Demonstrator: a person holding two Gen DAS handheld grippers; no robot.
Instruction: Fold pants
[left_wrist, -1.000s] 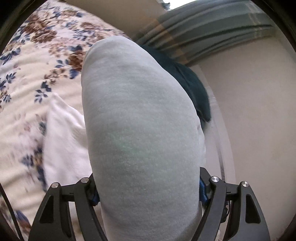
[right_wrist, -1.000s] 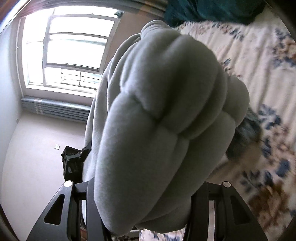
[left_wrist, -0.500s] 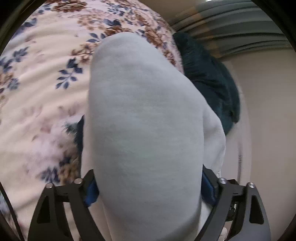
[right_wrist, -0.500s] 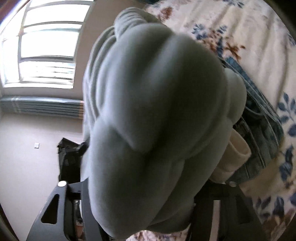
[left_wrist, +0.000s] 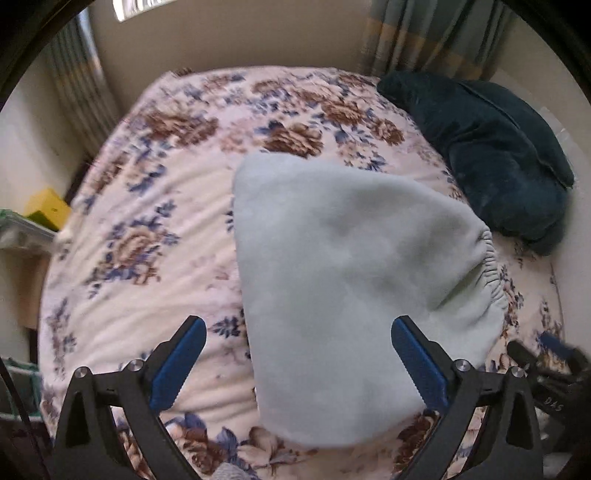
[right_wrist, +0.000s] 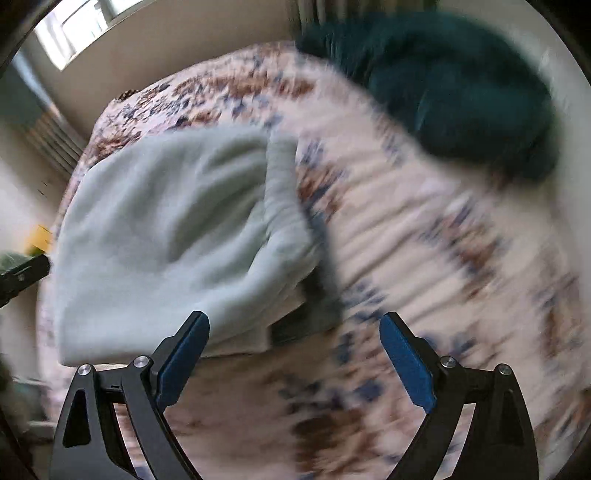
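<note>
One pale pants (left_wrist: 332, 266), one teal pillow (left_wrist: 491, 162).

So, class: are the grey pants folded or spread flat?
Folded: the grey pants lie doubled on the bed, elastic waistband at one edge.

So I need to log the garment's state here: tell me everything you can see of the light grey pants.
The light grey pants look like soft fleece, pale grey with a faint green tint. They lie folded in a rounded bundle on the floral bedspread, the gathered elastic waistband at one edge. In the right wrist view they rest partly on other folded items, a cream layer and something darker. Neither the left tongs nor the right tongs grip them; both are open.
</note>
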